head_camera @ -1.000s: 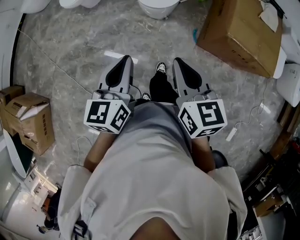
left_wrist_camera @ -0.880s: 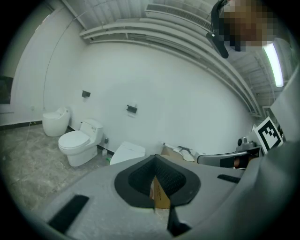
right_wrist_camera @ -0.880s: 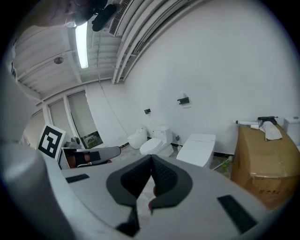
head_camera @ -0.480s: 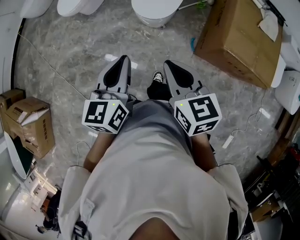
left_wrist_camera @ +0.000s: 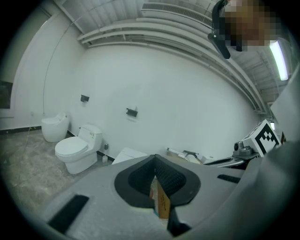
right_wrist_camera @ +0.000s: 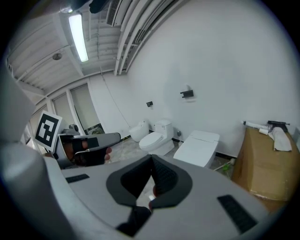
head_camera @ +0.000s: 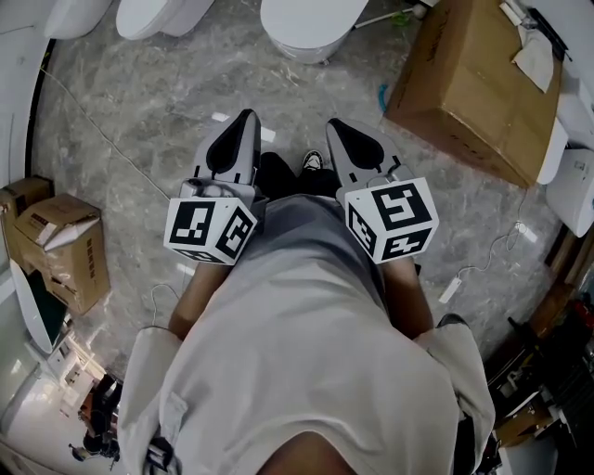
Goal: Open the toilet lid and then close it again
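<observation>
The toilet, lid down, is running off the top edge. Short of it we are holding the left hand-held gripper and right hand-held gripper pressed together, empty; a cardboard box is sitting to its right.

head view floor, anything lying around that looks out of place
A white power strip on a loose cord lies on the grey marble floor at the right, a trip risk; nothing looks spilled or broken.
</observation>
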The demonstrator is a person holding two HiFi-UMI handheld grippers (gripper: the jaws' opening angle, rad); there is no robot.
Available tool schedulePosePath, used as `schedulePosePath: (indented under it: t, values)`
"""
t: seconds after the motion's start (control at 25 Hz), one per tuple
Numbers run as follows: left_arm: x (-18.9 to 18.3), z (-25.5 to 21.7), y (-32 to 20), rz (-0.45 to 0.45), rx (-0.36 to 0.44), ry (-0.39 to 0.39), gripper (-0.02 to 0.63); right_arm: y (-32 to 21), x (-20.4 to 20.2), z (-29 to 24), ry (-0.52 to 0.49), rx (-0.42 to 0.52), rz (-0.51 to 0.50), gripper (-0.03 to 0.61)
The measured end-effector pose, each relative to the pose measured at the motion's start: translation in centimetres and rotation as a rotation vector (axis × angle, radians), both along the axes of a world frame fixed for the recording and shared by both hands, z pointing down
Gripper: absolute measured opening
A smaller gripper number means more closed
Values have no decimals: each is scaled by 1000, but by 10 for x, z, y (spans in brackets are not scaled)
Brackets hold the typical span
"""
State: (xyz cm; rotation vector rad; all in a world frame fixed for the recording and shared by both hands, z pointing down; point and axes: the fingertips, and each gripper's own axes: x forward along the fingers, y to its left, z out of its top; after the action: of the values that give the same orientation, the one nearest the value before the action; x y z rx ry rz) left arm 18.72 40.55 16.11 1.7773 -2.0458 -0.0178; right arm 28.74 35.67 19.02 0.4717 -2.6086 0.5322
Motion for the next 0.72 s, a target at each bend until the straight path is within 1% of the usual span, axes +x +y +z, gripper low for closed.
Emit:
schedulePosePath:
  t: [0.2, 0.36, 0.56, 0.72]
  values:
    - [-3, 4, -9, 9, -9, 15, 8, -10, -4, -2, -3, 3, 9, 11]
    - [-10, 6, -25, 34, -11, 24, 8, -24, -9, -1, 5, 16, 38, 11]
    - [-29, 10, -51, 71, -11, 29, 8, -46, -25, 3, 21, 24, 74, 11]
    - [-52, 11, -73, 103, -10, 28, 8, -63, -45, 2, 37, 48, 92, 11]
